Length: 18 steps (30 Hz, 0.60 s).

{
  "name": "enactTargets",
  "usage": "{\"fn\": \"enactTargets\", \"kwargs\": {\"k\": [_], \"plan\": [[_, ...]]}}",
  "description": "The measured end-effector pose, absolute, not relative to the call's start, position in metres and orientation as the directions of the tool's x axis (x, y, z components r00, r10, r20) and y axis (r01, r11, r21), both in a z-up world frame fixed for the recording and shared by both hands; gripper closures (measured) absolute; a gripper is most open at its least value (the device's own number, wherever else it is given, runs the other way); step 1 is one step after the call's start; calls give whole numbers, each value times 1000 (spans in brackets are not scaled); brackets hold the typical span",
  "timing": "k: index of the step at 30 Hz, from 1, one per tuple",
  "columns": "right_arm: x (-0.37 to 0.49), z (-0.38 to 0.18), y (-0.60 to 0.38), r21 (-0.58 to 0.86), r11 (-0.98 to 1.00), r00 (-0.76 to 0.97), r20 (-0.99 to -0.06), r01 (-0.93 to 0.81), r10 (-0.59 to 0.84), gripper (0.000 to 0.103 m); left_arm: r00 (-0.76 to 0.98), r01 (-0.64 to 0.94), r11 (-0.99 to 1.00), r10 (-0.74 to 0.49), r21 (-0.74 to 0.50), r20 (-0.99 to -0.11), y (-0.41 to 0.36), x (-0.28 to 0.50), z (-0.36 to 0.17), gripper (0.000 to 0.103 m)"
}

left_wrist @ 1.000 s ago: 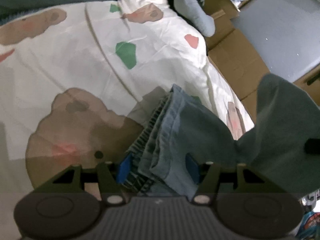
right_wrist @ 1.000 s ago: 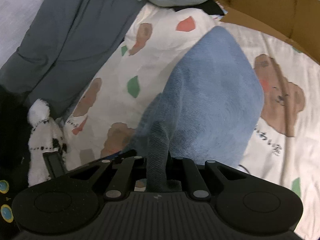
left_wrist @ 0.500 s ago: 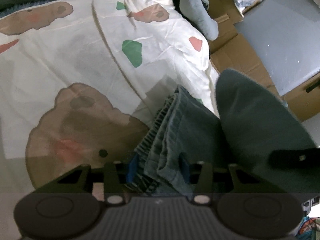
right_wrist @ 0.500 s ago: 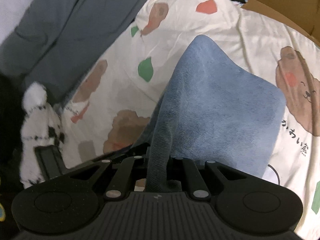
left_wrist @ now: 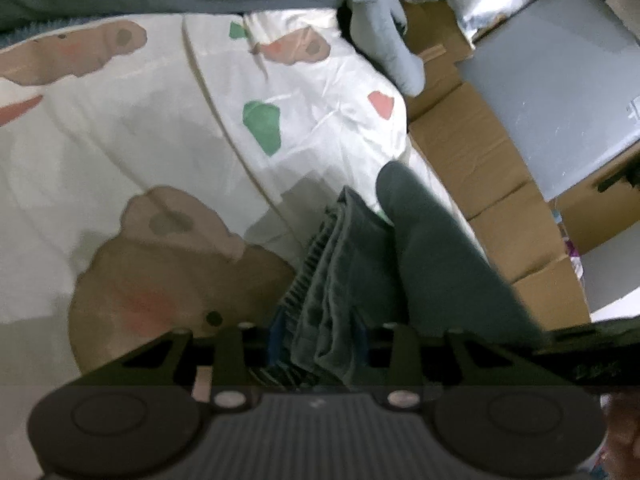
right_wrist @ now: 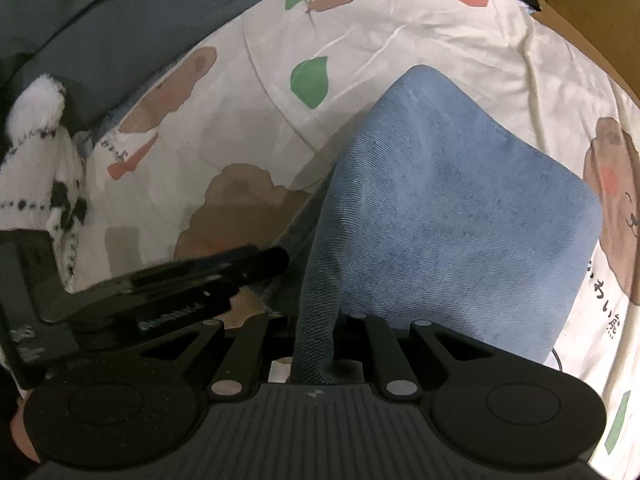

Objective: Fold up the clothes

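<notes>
Right tongs (right_wrist: 316,344) dropped lower, pinching denim fold (right_wrist: 440,200); left tongs (left_wrist: 320,344) closing around ribbed waistband (left_wrist: 320,280).

The jeans (right_wrist: 460,208) are lying on the bear-print sheet (right_wrist: 380,40), blue denim, partly folded. One flap is standing raised and draped over the rest, its narrow end running down into a pinched, rope-like strip. In the left view the gathered waistband (left_wrist: 320,288) is showing bunched layers with ribbed elastic, near the sheet's right edge.
</notes>
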State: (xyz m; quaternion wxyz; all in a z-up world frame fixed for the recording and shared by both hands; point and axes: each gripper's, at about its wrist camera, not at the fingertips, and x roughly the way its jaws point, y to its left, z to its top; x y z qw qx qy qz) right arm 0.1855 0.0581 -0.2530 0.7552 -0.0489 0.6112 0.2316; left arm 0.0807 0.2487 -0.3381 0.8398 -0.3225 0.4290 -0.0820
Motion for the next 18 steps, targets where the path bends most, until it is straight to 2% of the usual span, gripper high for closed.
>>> {"fn": "enactTargets", "kwargs": {"k": [4,8,10,12,18], "plan": [[186,-263,64,202,904,124,-956,-376,265,93,631,-140,773,-412,-619,-657,255,78,-332,65],[186,-256,70,202,913,103,-962,-354,253,75,665,-139,749,-414,-648,-622,262,74,-326,65],[185,-249,70,224,909,89,-959,-350,270,69,684,-138,730,-419,-669,-598,264,73,-322,61],[182,-240,67,266,896,69,-948,-355,309,62,700,-126,715,-426,-687,-572,266,72,-319,52],[182,-217,35,351,872,74,-915,-340,397,60,683,-70,717,-471,-693,-557,259,72,-313,42]]}}
